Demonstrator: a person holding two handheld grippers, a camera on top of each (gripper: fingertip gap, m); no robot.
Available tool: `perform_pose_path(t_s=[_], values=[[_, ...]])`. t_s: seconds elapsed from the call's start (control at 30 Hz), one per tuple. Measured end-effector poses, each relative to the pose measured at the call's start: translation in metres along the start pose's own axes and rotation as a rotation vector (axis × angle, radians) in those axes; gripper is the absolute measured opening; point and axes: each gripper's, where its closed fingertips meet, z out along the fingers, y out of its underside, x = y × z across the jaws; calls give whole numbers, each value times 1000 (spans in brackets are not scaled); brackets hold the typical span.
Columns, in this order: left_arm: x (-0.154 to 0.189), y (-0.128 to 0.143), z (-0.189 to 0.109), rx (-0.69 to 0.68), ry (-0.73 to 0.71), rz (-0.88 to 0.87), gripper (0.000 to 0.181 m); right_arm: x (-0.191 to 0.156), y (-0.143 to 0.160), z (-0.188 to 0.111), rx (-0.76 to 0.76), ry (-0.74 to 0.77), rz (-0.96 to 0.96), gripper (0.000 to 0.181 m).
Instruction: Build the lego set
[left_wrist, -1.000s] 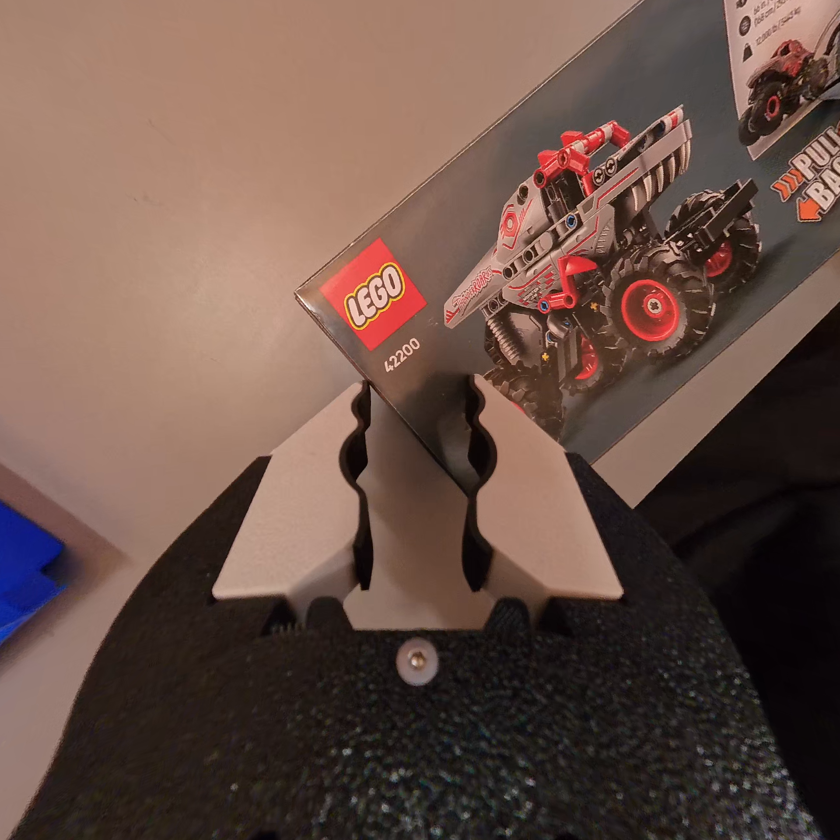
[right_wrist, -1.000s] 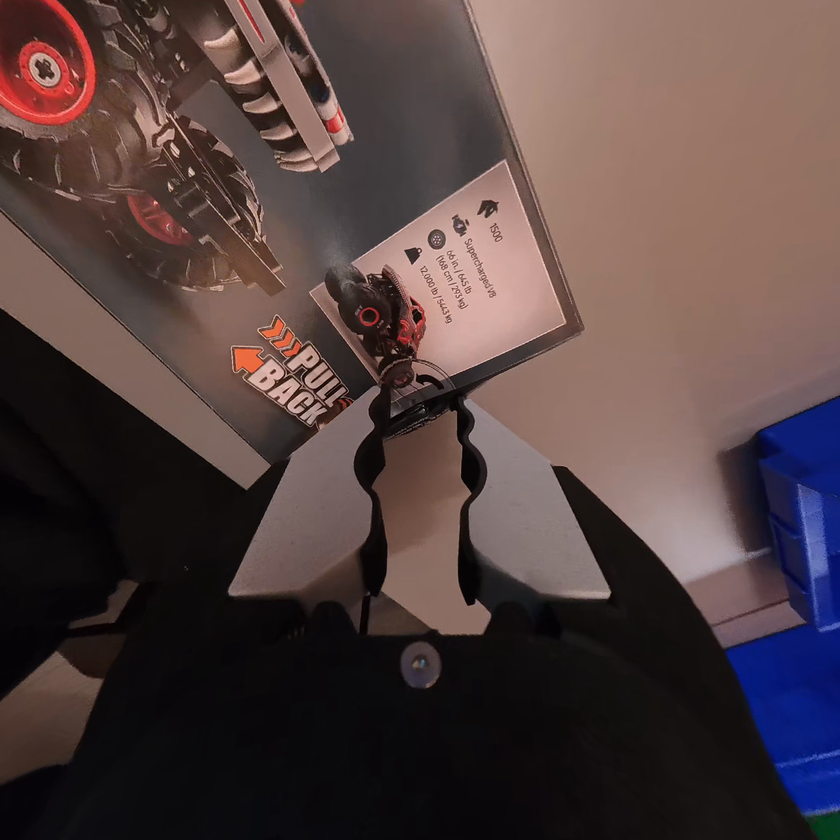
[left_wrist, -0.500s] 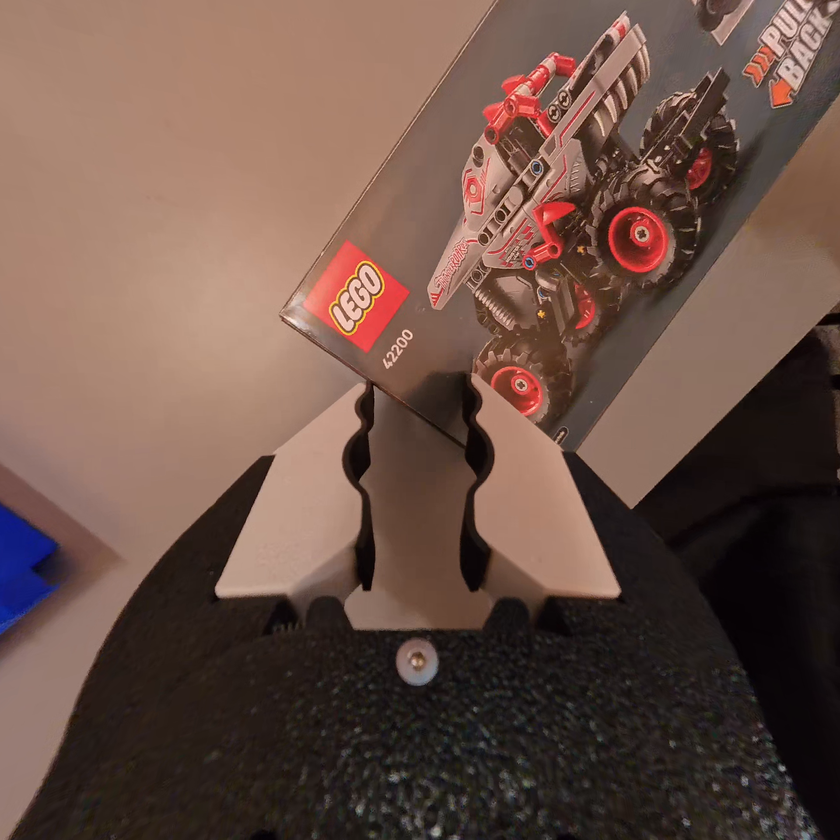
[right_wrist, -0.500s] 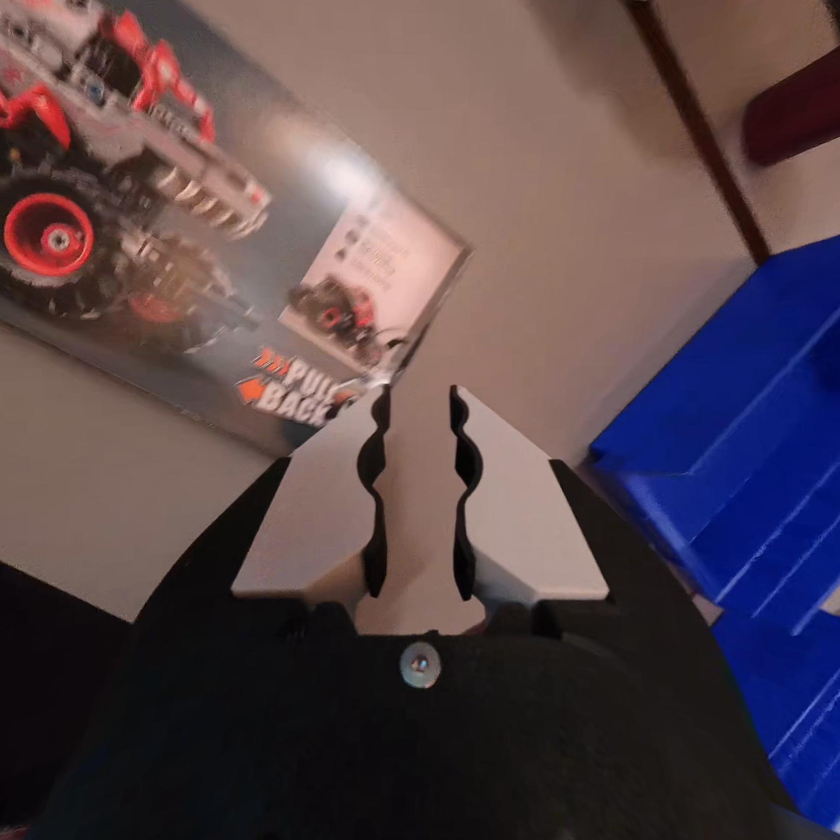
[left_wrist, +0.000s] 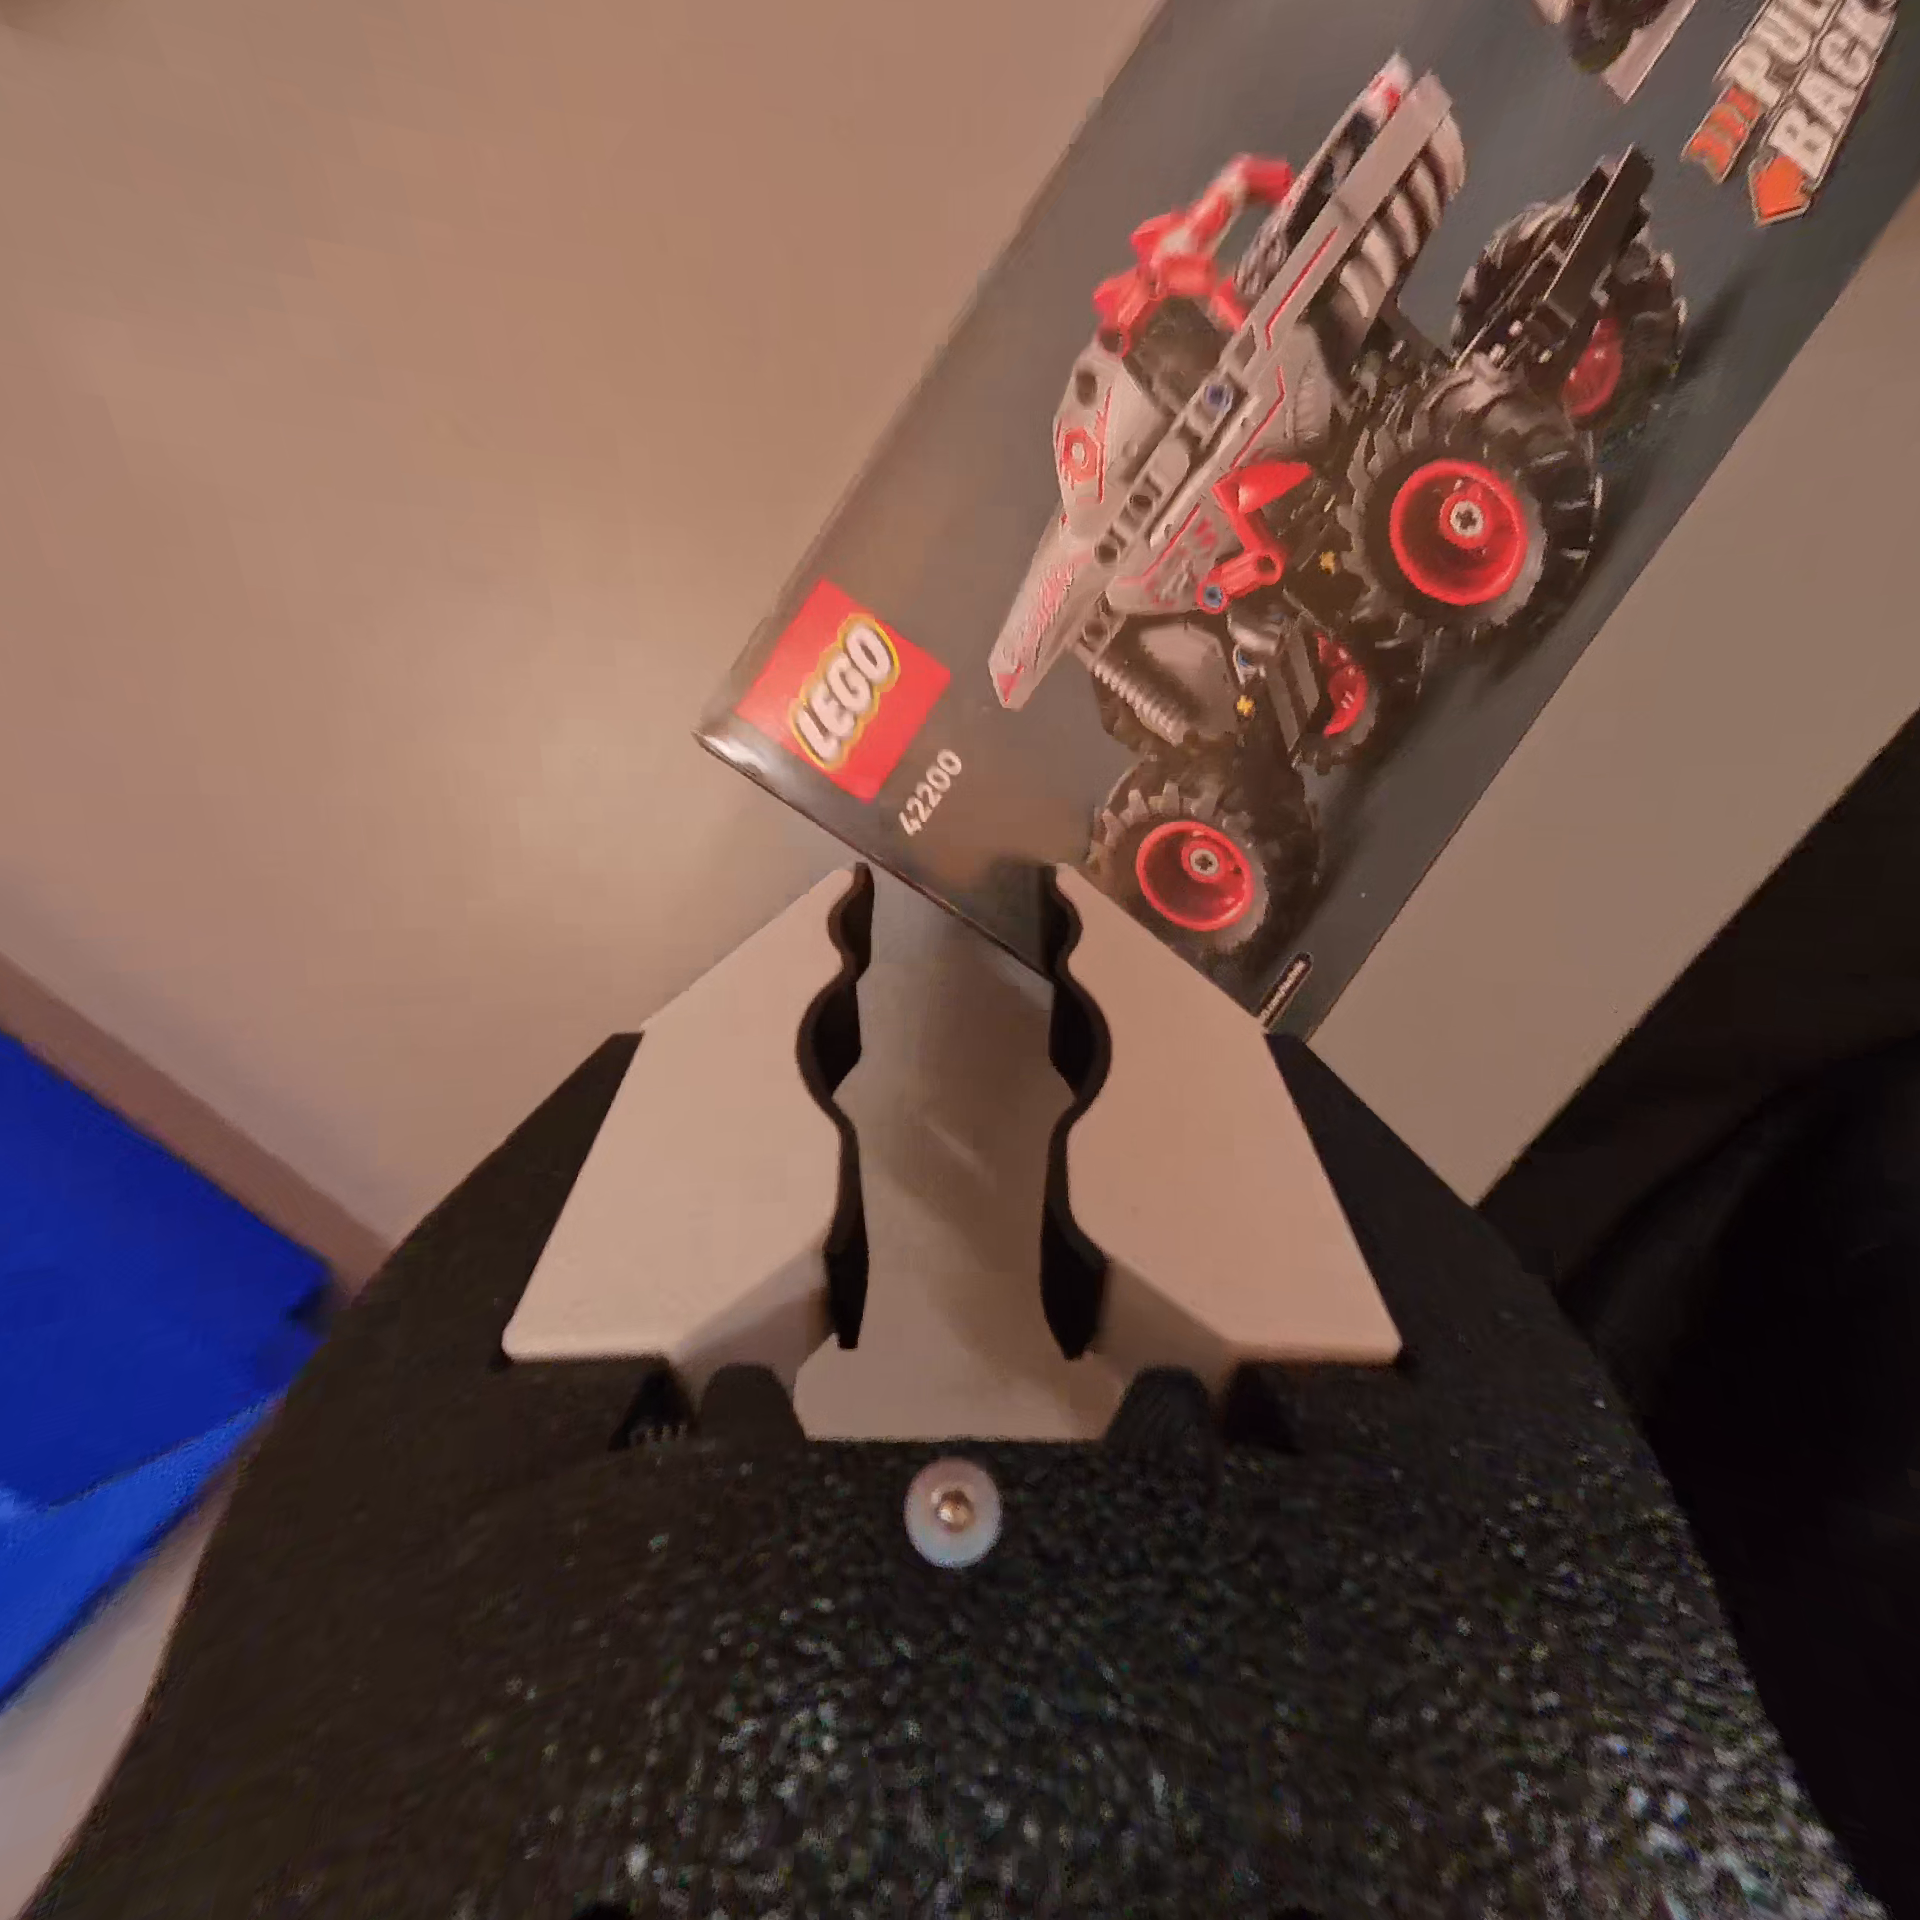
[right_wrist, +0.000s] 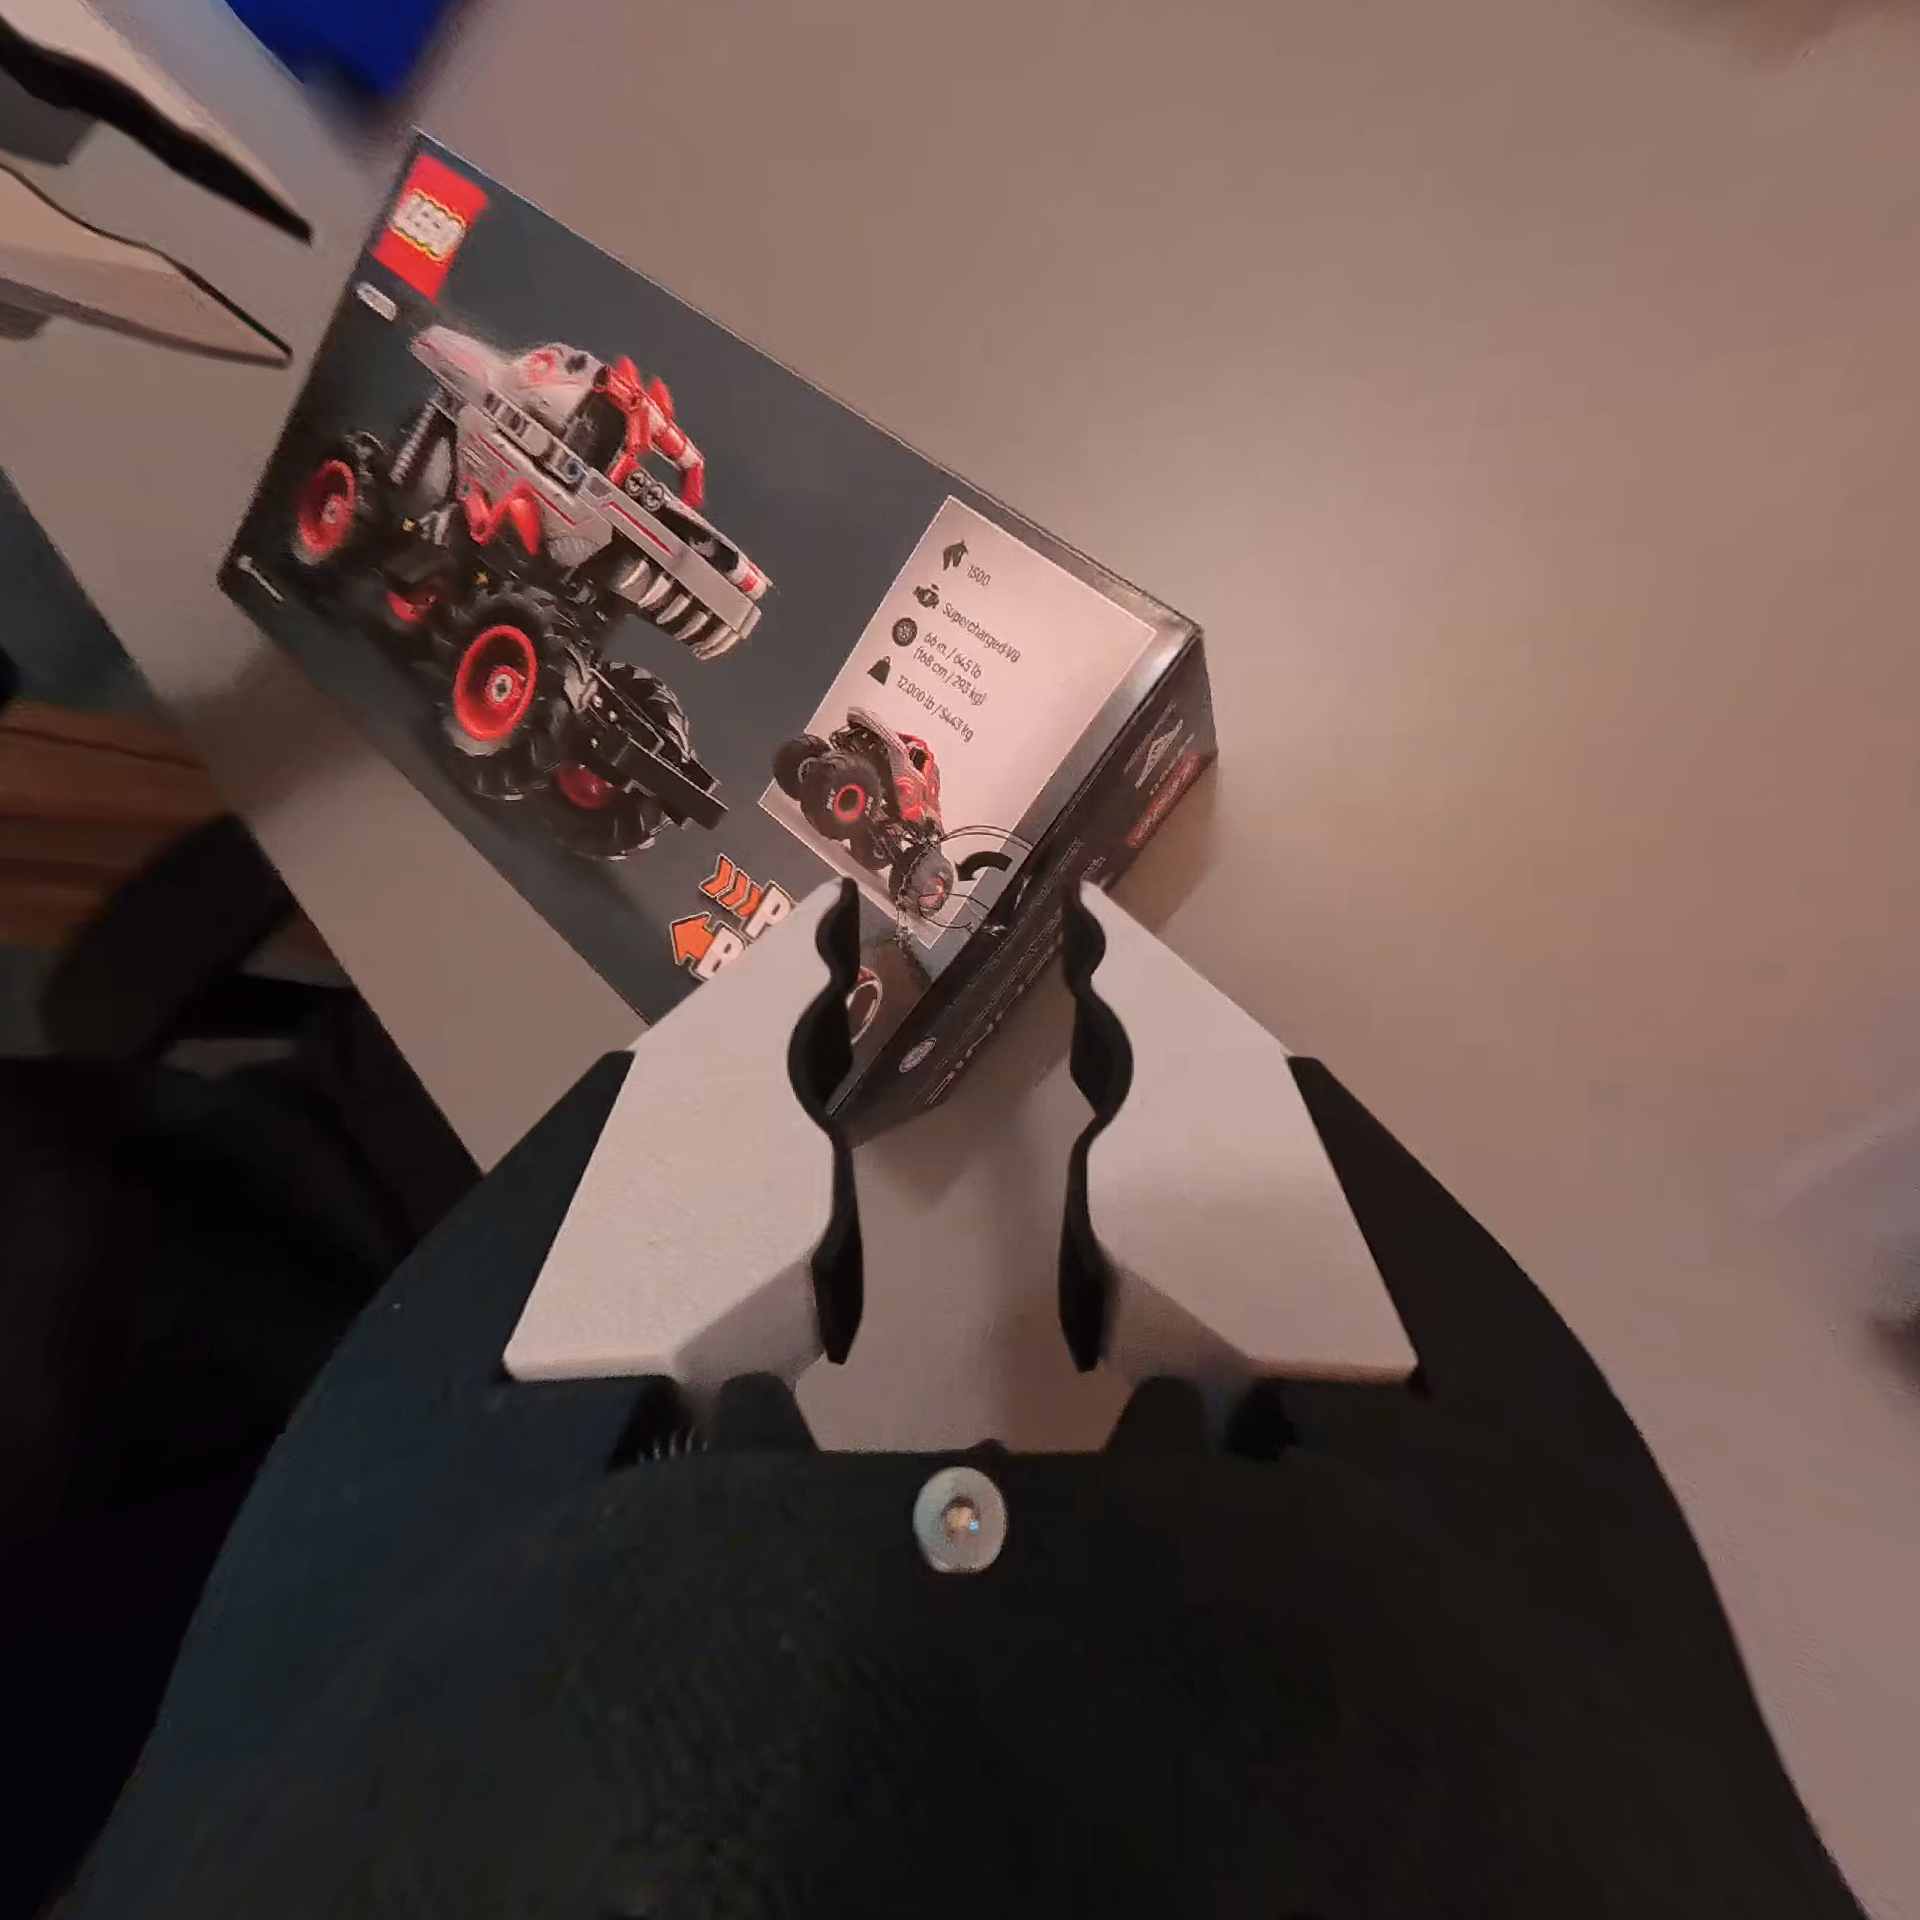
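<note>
The lego box (left_wrist: 1299, 468), dark with a red and grey monster truck picture, lies on the beige table (left_wrist: 416, 416). My left gripper (left_wrist: 956, 894) is open, its fingertips at the box's near edge below the red logo corner. In the right wrist view the box (right_wrist: 623, 520) runs from upper left to centre. My right gripper (right_wrist: 961, 904) is open and straddles the near corner of the box's end face, which touches the left finger. The left gripper's fingers (right_wrist: 156, 281) show at the top left, by the box's logo end.
A blue bin (left_wrist: 104, 1299) sits at the left of the left wrist view. The table edge (left_wrist: 1558, 1039) runs just past the box, with darkness beyond it. A brown wooden surface (right_wrist: 83, 790) shows at the left of the right wrist view.
My right gripper left the box's corner, swung right toward the blue bins, then came back to the box's end with its jaws wider. The box has turned steeper in the left wrist view.
</note>
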Motion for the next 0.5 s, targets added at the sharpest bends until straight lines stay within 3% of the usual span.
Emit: perform_pose_path(t_s=[0.03,0.13,0.3,0.5], values=[[-1,-9,-5,38,-35,42,33,1,1,0,-7,-11,6,37],[-1,-31,-5,82,-104,167,49,11,8,6,-64,-15,23,39],[-14,-35,20,-65,-139,255,61,14,11,17,-103,-75,37,43],[-2,-35,34,-179,82,238,64,15,9,20,-46,-151,43,39]])
